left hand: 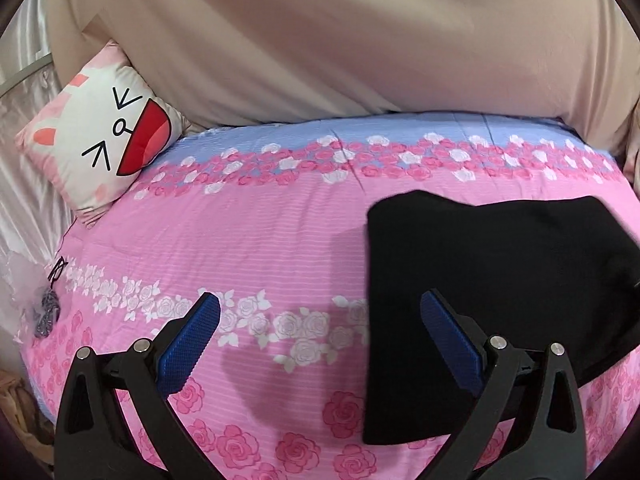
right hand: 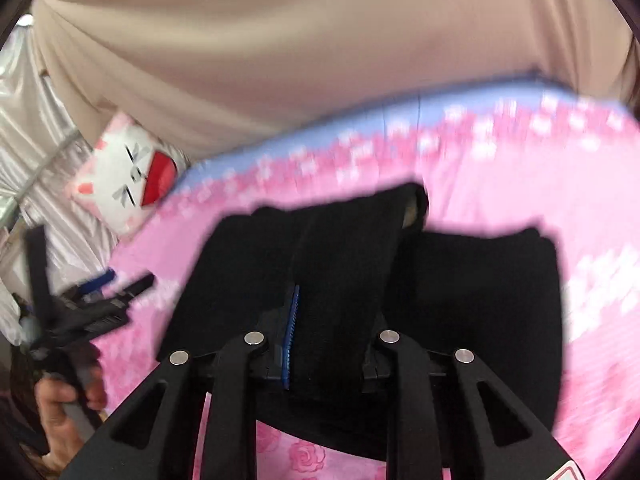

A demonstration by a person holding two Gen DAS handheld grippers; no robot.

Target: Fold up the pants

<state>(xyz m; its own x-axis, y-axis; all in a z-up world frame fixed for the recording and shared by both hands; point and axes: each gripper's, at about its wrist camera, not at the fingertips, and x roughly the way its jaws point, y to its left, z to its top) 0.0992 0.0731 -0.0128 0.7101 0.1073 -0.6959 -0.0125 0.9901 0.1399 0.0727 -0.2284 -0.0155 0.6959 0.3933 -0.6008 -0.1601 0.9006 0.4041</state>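
Right tongs (right hand: 332, 320) clench a fold of black pants (left hand: 500, 280); left tongs (left hand: 320, 344) released; I judge folding nearly finished.

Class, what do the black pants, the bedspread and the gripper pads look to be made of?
Black pants: matte soft cloth, likely knit; it drapes without shine. Bedspread: printed woven cloth, probably cotton; flat, dull roses and stripes. Left gripper pads: blue rubbery material, judging by the dotted grip texture.

The left gripper (left hand: 320, 320) hangs with jaws spread wide; the right gripper (right hand: 332, 320) is clamped on black pants (right hand: 344, 248).
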